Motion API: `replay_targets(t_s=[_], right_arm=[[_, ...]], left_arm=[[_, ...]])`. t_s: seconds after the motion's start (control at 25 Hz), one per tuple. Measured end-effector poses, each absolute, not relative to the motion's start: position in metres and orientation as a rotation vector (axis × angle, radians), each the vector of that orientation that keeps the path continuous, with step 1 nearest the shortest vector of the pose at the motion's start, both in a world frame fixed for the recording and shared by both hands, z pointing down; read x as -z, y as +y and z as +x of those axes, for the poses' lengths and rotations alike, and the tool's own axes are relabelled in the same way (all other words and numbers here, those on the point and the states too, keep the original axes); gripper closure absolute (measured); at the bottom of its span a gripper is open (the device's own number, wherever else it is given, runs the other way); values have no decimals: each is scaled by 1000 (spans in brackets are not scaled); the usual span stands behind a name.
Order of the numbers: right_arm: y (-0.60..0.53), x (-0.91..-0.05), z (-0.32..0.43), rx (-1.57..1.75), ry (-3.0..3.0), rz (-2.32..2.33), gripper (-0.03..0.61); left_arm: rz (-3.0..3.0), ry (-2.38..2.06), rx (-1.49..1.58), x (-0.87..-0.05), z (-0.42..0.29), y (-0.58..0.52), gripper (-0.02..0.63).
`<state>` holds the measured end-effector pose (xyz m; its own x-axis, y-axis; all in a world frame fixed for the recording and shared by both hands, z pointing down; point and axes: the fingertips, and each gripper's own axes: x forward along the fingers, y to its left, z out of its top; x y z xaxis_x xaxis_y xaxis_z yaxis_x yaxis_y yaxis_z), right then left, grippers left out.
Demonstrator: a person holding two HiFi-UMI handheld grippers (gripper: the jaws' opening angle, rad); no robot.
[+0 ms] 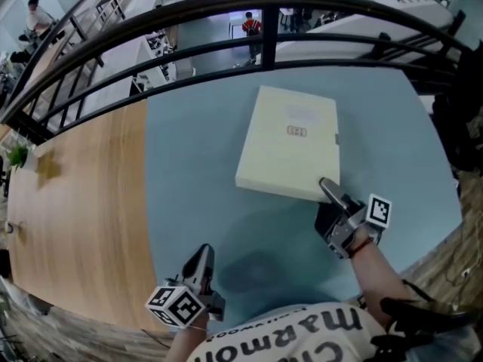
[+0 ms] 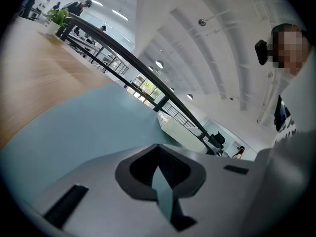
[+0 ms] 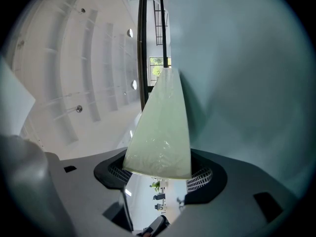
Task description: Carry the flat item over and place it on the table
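Note:
A flat cream box (image 1: 290,142) lies level on the blue-grey table top (image 1: 196,172), right of the middle. My right gripper (image 1: 326,187) is shut on its near right corner. In the right gripper view the box's edge (image 3: 163,127) fills the gap between the jaws of the right gripper (image 3: 160,169). I cannot tell whether that near corner rests on the table or hangs just above it. My left gripper (image 1: 202,256) hangs low at the near edge, well clear of the box, shut and holding nothing. Past the left gripper (image 2: 158,154), its own view shows the box (image 2: 180,132) far off.
The table's left part is light wood (image 1: 75,202). A dark metal railing (image 1: 226,21) curves round the far edge, with a lower floor and people beyond it. A small green plant (image 1: 16,155) stands at the far left. The person's torso is at the near edge.

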<state>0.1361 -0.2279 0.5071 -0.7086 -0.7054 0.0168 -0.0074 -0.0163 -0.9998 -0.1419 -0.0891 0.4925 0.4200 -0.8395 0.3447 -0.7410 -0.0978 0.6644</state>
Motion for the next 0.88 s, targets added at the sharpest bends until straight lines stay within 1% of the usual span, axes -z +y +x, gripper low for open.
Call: replay_targets(t_s=[0.88], right_arm=[[-243, -512, 131, 1814, 1729, -804, 278]], left_arm=[[1857, -1340, 158, -502, -139, -91, 611]])
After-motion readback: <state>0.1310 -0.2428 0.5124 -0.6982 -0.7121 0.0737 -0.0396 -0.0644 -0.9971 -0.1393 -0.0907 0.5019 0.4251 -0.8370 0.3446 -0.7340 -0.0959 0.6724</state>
